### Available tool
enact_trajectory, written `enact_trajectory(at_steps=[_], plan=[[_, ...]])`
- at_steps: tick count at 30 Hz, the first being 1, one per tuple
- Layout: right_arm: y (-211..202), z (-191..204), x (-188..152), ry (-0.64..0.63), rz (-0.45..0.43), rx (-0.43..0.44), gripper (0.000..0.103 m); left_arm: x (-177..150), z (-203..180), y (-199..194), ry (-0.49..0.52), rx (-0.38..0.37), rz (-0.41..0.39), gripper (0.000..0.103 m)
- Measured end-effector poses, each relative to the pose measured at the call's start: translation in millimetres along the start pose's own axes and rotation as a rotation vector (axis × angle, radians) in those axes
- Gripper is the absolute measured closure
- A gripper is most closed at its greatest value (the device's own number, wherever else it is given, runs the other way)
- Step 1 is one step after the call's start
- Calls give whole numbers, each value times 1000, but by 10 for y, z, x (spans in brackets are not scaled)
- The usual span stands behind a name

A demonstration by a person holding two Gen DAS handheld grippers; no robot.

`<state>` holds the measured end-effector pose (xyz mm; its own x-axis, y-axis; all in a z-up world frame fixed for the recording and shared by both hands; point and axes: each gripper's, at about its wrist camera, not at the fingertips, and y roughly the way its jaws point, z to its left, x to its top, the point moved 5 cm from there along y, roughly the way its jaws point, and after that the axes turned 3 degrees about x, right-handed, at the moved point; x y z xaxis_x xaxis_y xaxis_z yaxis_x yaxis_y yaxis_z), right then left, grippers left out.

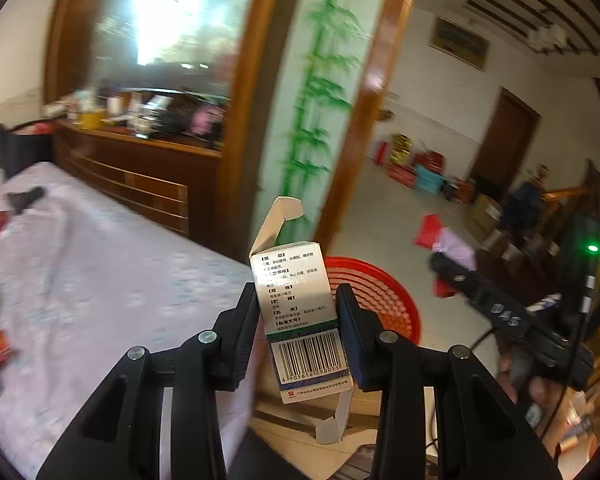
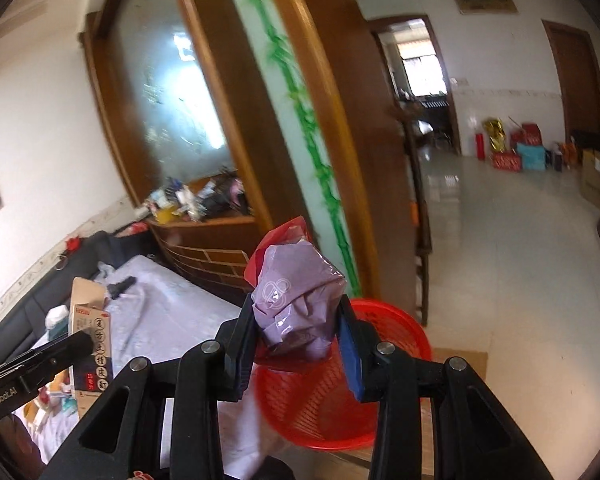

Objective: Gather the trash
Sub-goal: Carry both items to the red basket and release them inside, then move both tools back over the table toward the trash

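Left gripper (image 1: 298, 320): tilted downward, both pads pressed flat against the sides of a small open-flapped carton (image 1: 300, 312), held upright between them. Right gripper (image 2: 296, 332): also angled down, jaws clamped on a crumpled purple wrapper (image 2: 296, 308). Part of a hand (image 1: 516, 376) shows behind the right gripper body.

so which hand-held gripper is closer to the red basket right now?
Right, as far as the views show. The right hand-held gripper, shut on a crumpled purple wrapper, sits at the red basket rim. The left hand-held gripper, shut on a small carton, looks farther back.
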<state>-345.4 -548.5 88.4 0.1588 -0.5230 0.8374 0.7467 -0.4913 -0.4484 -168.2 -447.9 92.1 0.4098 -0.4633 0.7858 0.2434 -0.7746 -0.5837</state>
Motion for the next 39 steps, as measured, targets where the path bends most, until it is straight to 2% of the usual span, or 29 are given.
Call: enact_trajectory(at_steps=[8, 11, 13, 19, 20, 22, 23, 25, 27, 30, 33, 34, 36, 39], plan=[[491, -617, -205, 138, 153, 45, 63, -138, -297, 741, 35, -122, 147, 65], [550, -755, -272, 183, 180, 57, 63, -191, -376, 901, 51, -134, 194, 65], [587, -798, -305, 199, 191, 61, 62, -224, -405, 1011, 64, -113, 208, 65], [664, -854, -342, 210, 209, 46, 62, -295, -333, 1314, 19, -128, 252, 65], [682, -841, -346, 213, 213, 49, 61, -303, -309, 1342, 12, -117, 252, 64], [686, -839, -350, 217, 214, 47, 59, -322, -247, 1395, -3, -99, 266, 52], [685, -847, -353, 220, 214, 44, 53, -325, -215, 1404, -12, -103, 263, 49], [661, -843, -339, 241, 206, 63, 40, -318, -135, 1284, -33, -114, 247, 48], [589, -828, -290, 246, 179, 58, 37, -286, -43, 1118, -48, -108, 224, 37], [437, -655, -216, 205, 135, 71, 31, -228, 195, 658, -71, -34, 136, 27], [330, -311, -152, 136, 100, 113, 24, -213, 504, 136, -100, 81, 58, 23], [276, -128, -138, 104, 82, 126, 17, -207, 631, -64, -112, 125, 33, 22], [212, 184, -135, 52, 61, 161, 15, -248, 857, -407, -133, 205, -5, 21], [151, 752, -179, -40, 47, 258, 13, -368, 1269, -994, -187, 363, -63, 21]])
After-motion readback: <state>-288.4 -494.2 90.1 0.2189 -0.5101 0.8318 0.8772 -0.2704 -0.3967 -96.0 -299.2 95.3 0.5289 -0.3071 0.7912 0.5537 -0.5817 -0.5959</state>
